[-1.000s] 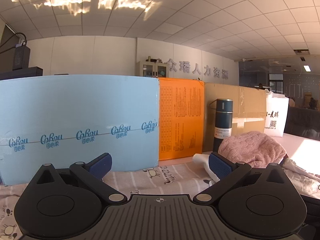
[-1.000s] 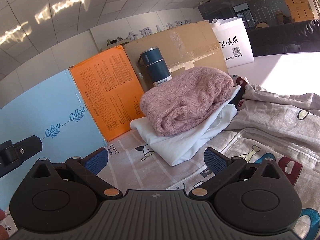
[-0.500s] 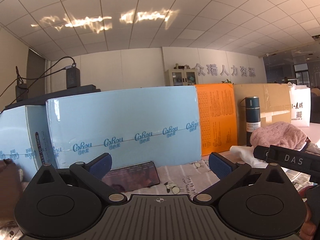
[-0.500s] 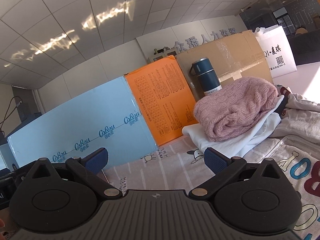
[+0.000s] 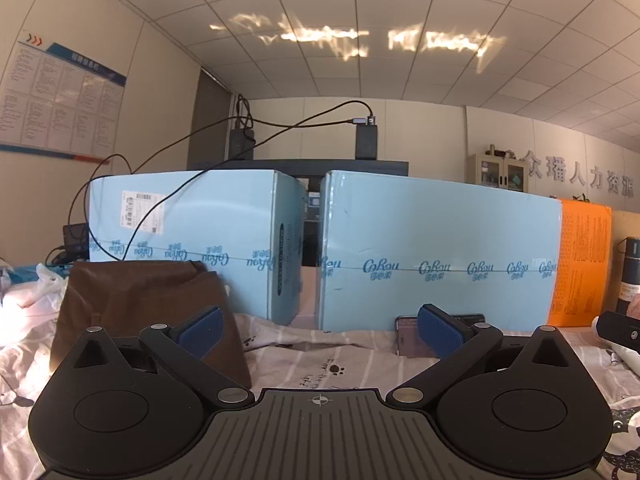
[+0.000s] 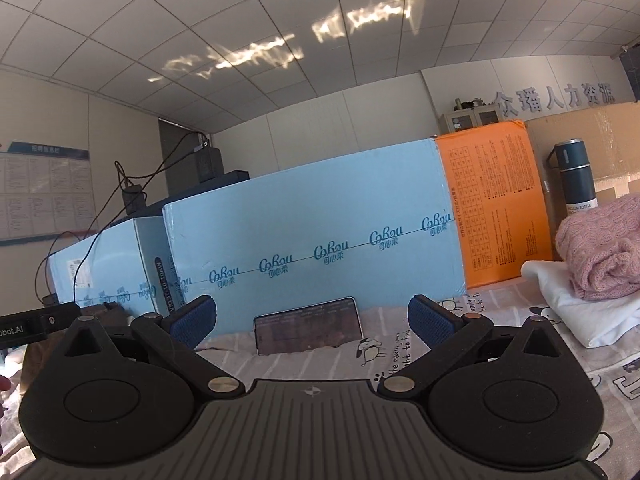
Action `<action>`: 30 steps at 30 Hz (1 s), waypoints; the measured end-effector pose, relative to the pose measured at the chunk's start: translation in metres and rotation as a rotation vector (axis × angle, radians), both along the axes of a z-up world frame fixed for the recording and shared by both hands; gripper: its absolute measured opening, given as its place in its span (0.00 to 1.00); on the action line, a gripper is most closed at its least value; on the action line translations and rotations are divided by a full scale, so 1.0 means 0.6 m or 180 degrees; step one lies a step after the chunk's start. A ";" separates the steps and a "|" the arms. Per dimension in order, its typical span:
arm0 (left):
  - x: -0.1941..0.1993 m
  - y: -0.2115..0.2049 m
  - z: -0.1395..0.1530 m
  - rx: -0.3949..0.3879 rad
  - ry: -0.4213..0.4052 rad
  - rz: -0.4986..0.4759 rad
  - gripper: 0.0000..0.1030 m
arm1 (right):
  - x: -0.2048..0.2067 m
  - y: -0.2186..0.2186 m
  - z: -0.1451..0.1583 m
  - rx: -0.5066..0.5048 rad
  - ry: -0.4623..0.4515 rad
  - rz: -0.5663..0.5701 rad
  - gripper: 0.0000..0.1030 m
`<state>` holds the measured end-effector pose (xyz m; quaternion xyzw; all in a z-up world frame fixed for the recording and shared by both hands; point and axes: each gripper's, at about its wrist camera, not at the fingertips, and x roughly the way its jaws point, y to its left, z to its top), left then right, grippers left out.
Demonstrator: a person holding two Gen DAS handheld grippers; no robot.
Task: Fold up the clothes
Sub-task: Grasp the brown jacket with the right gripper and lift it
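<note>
A striped, cartoon-printed sheet (image 5: 320, 360) covers the surface under a tiled office ceiling. Pale blue boxes (image 6: 312, 240), an orange box (image 6: 496, 204) and a propped phone (image 6: 308, 330) line the back. The left gripper (image 5: 320, 330) and right gripper (image 6: 312, 320) both gape, empty. A folded brown garment (image 5: 136, 304) lies left; a pink knit sweater (image 6: 600, 252) tops a white garment (image 6: 580, 312) at right, beside a dark flask (image 6: 576, 176).

my left gripper (image 5: 319, 330) sits level with its jaws spread wide, nothing between the blue pads (image 5: 201, 331). my right gripper (image 6: 312, 322) is the same: level, jaws wide apart, holding nothing.
</note>
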<state>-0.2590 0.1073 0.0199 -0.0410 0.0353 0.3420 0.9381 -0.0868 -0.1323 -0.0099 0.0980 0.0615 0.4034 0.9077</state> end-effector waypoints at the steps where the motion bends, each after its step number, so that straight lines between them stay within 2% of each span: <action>1: -0.013 0.013 -0.004 -0.0051 -0.0026 0.0064 1.00 | -0.007 0.009 0.001 -0.0033 -0.0019 0.0061 1.00; 5: -0.067 0.060 -0.018 -0.0202 -0.0137 0.0336 1.00 | -0.040 0.060 0.006 -0.0200 -0.0095 0.0577 1.00; 7: -0.098 0.088 -0.019 -0.0254 -0.0229 0.0495 1.00 | -0.053 0.091 0.007 -0.0382 -0.0092 0.0829 1.00; 11: -0.162 0.143 -0.019 -0.0355 -0.0414 0.0817 1.00 | -0.078 0.152 0.014 -0.0610 -0.0082 0.1046 1.00; 14: -0.207 0.177 0.006 -0.0069 -0.0489 0.1207 1.00 | -0.081 0.196 0.030 -0.0655 0.0002 0.1204 1.00; 15: -0.223 0.196 0.019 -0.0022 -0.0545 0.1381 1.00 | -0.077 0.210 0.038 -0.0602 0.0081 0.1282 1.00; 16: -0.233 0.218 0.027 -0.0080 -0.0596 0.1432 1.00 | -0.072 0.225 0.046 -0.0543 0.0172 0.1355 1.00; 18: -0.251 0.262 0.041 -0.0219 -0.0697 0.1506 1.00 | -0.061 0.258 0.057 -0.0464 0.0358 0.1487 1.00; 20: -0.265 0.302 0.046 -0.0518 -0.0889 0.1374 1.00 | -0.048 0.295 0.067 -0.0399 0.0559 0.1625 1.00; 23: -0.270 0.383 0.031 -0.1258 -0.1358 0.0903 1.00 | -0.026 0.355 0.071 -0.0294 0.0888 0.1918 1.00; 25: -0.251 0.434 -0.001 -0.1690 -0.1503 0.0571 1.00 | -0.011 0.400 0.068 -0.0250 0.1104 0.2015 1.00; 26: -0.239 0.456 -0.021 -0.1884 -0.1538 0.0552 1.00 | -0.005 0.419 0.065 -0.0248 0.1172 0.2047 1.00; 28: -0.220 0.477 -0.061 -0.2004 -0.1498 0.0778 1.00 | 0.009 0.456 0.049 -0.0305 0.1223 0.2069 1.00; 30: -0.214 0.478 -0.099 -0.1987 -0.1429 0.0933 1.00 | 0.022 0.483 0.027 -0.0395 0.1276 0.2058 1.00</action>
